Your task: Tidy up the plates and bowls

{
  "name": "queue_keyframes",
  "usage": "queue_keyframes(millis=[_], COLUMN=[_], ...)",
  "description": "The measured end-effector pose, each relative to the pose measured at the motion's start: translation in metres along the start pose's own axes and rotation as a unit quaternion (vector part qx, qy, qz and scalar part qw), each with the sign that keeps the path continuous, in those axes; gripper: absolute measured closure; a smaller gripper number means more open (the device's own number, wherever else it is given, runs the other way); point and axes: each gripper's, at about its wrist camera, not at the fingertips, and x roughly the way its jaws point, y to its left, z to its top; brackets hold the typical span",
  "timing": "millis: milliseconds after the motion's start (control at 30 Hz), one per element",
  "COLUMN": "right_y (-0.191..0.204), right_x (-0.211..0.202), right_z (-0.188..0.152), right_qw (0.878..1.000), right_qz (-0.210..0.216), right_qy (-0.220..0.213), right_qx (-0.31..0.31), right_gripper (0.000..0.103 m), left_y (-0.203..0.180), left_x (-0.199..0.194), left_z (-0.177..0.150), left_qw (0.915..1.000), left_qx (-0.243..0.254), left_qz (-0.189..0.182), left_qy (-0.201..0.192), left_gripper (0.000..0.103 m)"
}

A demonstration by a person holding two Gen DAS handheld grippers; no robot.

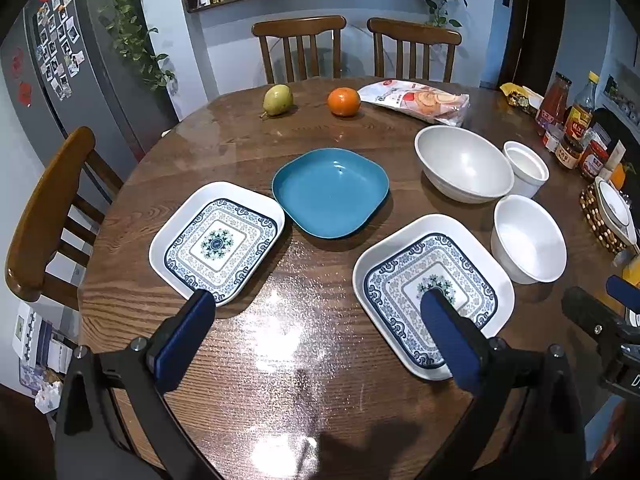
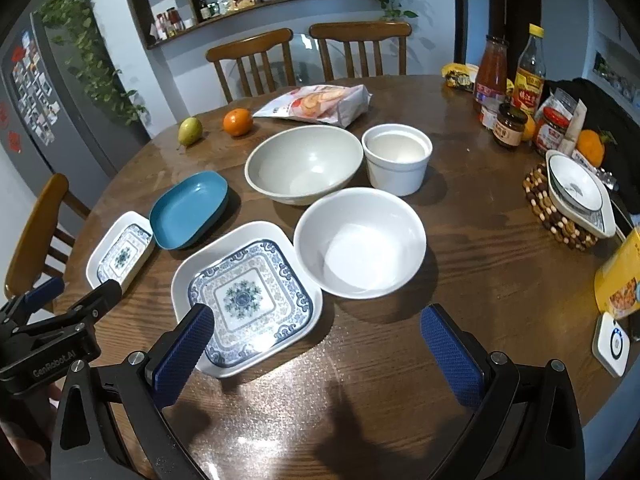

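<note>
- Left gripper (image 1: 316,308): jaws wide apart, holding nothing, hovering over bare table (image 1: 280,340) at lower centre of the left view.
- Left plate (image 1: 216,242), patterned, lies at centre left of that view, just beyond the left finger. Judgement: no dish is stacked yet, so the first pick is still to be made.
- Blue dish (image 1: 331,192) sits in the middle of the frame, its edge just beside the left plate; whether they touch I cannot tell. Approach the left plate from its near rim so the far finger does not nudge the blue dish.
- Right plate (image 2: 246,298), same pattern, lower centre-left of the right view. Matching shapes suggest nesting these two first.
- Right gripper (image 2: 316,320): jaws likewise spread, nothing held.
- White bowl (image 2: 360,240) at centre, close beside the right plate. Grey bowl (image 2: 304,162) and straight-sided cup (image 2: 398,158) behind it, upper centre.
- Judgement: glazed rims look slippery; clamp one wall firmly, lift level, lower slowly. Nest bowls smaller into larger.
</note>
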Motion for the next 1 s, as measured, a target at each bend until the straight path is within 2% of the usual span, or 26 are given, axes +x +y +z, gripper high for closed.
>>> queue_keyframes(millis=[467, 633, 767, 900, 1000], right_y=[-0.002, -0.006, -0.012, -0.012, -0.012], right_x=[0.005, 0.016, 0.033, 0.044, 0.055], right_z=[-0.009, -0.014, -0.020, -0.023, -0.023], right_qw=[1.000, 0.999, 0.997, 0.997, 0.996], right_qz=[0.001, 0.014, 0.031, 0.036, 0.038], right_qy=[0.015, 0.035, 0.062, 0.064, 0.073], right_qx=[0.007, 0.014, 0.029, 0.024, 0.027], right_gripper=[0.000, 0.000, 0.000, 0.000, 0.008], left_y=[-0.009, -0.010, -0.010, -0.014, -0.017], left_x=[0.005, 0.020, 0.043, 0.058, 0.067], left_z=[-0.003, -0.007, -0.011, -0.012, -0.012], left_qw=[0.9999, 0.9992, 0.9969, 0.9954, 0.9941], left_qx=[0.015, 0.009, -0.001, -0.006, -0.010], left_qz=[-0.001, -0.029, -0.051, -0.062, -0.073], left_qy=[0.002, 0.026, 0.059, 0.073, 0.080], left_gripper=[0.001, 0.001, 0.013, 0.021, 0.031])
